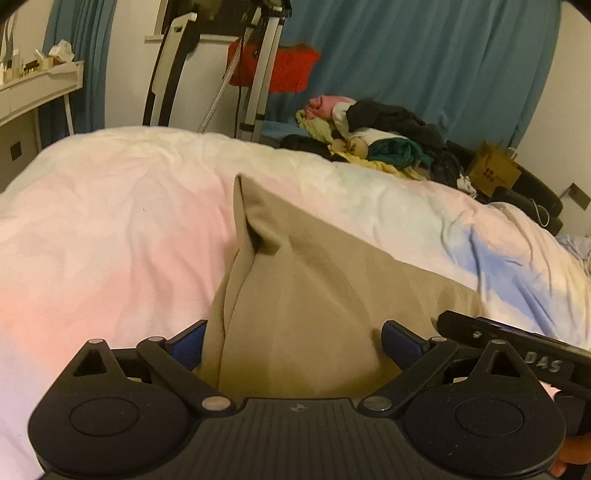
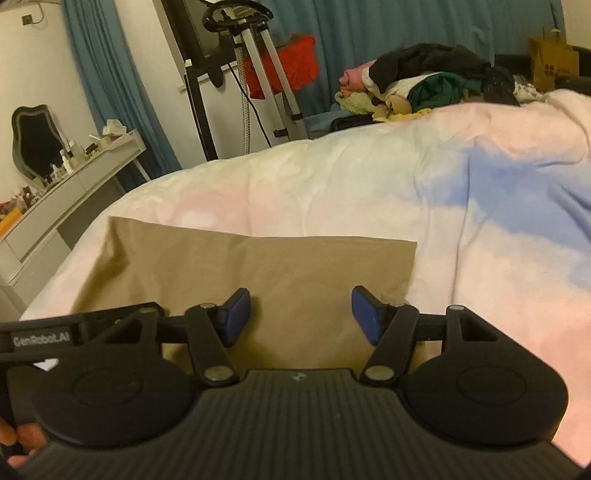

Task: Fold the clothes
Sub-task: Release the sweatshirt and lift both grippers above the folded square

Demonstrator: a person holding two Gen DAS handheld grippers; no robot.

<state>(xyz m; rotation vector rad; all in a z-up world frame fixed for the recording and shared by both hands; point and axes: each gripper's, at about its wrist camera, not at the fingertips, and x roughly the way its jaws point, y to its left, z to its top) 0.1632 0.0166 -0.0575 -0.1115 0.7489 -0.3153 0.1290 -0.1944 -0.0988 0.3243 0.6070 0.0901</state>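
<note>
On the pastel bed cover (image 2: 461, 192) the tan garment (image 2: 266, 273) lies mostly folded, so we should press out the raised ridge on its far corner before squaring the edges. Our left claw (image 1: 293, 341) stands spread wide with the cloth between its unpressed pads, and our right claw (image 2: 301, 314) hovers half spread just over the near edge, pinching nothing.

"DAS" and "GenRobot.AI" on the black tongs (image 2: 301, 314)

Teal curtains (image 2: 406, 26) behind bed (image 2: 332, 177), white dresser (image 2: 74, 192) (cluttered) at left wall, dim warm light
</note>
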